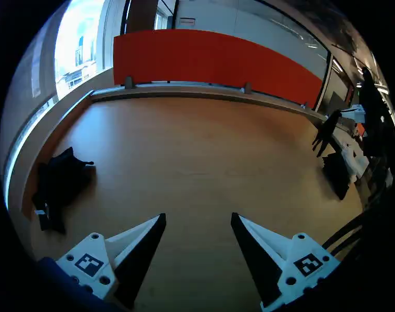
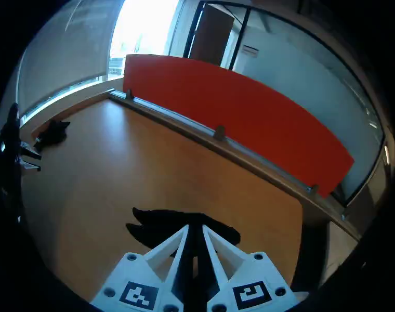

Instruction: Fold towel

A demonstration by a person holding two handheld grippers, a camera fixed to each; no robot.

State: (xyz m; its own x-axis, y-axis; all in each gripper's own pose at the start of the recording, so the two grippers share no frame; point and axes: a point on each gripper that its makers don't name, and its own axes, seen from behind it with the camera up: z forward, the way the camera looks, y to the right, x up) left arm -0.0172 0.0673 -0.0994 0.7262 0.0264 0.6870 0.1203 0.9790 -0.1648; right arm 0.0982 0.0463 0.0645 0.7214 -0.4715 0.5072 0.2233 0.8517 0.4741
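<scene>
The fingers [image 2: 166,249] hide the near edge of the black towel [image 2: 150,223].

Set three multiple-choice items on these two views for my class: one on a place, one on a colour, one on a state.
1. Where does the red divider stand?
A. on the floor
B. along the far edge of the table
C. across the middle of the table

2. What colour is the towel at the right gripper?
A. white
B. black
C. yellow

3. How do the fingers of the left gripper stand?
A. wide apart, holding nothing
B. shut on the towel
C. shut on a cup

Key:
1. B, it runs along the far edge.
2. B, the cloth around those fingers is black.
3. A, bare wood shows between them.
</scene>
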